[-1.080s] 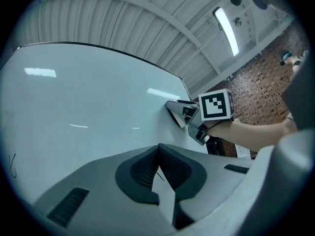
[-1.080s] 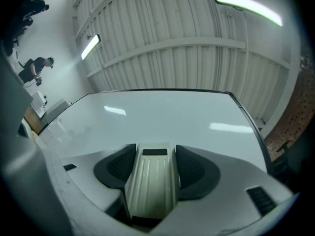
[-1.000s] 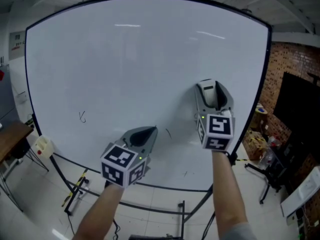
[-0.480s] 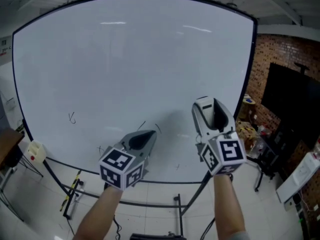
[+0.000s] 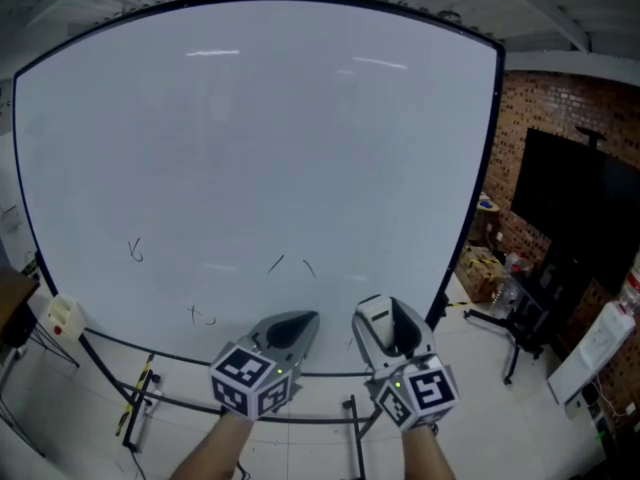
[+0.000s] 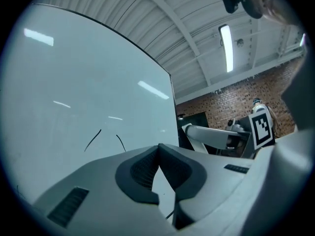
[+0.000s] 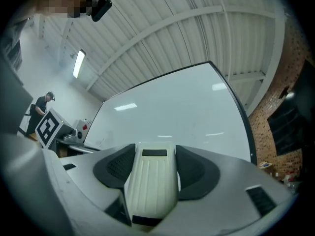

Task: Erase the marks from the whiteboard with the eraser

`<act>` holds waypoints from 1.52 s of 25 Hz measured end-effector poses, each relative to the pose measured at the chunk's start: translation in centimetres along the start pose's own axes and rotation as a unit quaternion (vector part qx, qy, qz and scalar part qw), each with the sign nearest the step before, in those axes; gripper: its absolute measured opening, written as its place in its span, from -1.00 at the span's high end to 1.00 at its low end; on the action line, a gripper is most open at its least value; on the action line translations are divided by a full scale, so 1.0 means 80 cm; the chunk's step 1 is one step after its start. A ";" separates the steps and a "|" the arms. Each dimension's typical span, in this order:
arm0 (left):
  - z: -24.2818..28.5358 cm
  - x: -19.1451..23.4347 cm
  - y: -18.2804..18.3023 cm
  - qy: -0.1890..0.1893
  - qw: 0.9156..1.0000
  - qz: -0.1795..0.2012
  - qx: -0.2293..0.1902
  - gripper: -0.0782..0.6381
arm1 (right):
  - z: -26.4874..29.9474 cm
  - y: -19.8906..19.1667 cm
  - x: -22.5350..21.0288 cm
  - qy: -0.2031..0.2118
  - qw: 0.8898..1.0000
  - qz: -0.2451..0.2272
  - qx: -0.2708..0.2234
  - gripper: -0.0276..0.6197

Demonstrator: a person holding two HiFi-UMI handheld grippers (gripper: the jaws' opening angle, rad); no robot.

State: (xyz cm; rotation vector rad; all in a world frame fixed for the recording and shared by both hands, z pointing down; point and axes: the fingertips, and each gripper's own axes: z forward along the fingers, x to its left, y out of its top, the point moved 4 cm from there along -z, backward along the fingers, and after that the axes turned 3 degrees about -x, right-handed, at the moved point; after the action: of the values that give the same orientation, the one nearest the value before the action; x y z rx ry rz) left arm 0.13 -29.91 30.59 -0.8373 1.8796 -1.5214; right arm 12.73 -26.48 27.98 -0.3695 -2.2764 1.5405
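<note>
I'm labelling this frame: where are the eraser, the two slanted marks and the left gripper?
eraser [image 7: 151,183], right gripper view, middle of its ribbed back.
slanted marks [image 5: 279,264], head view, left stroke.
left gripper [image 6: 158,150], left gripper view, where its tips meet.

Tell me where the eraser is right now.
The eraser is clamped in the right hand-held gripper, low in the head view by the whiteboard's bottom edge, just right of the left hand-held gripper.

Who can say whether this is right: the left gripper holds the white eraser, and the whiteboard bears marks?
Wrong gripper. The right gripper holds the white eraser, clamped between its jaws, as the right gripper view shows. The whiteboard does bear marks.
</note>
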 end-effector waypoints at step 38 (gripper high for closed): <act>-0.012 -0.003 -0.007 0.011 1.000 -0.009 0.005 0.80 | -0.001 -0.018 0.018 0.023 0.999 0.038 0.014 0.11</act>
State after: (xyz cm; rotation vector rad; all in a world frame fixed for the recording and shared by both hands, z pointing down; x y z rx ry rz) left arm -0.36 -29.18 31.33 -0.8390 1.8828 -1.5555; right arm 11.49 -26.32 29.54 -0.4825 -2.2266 1.5827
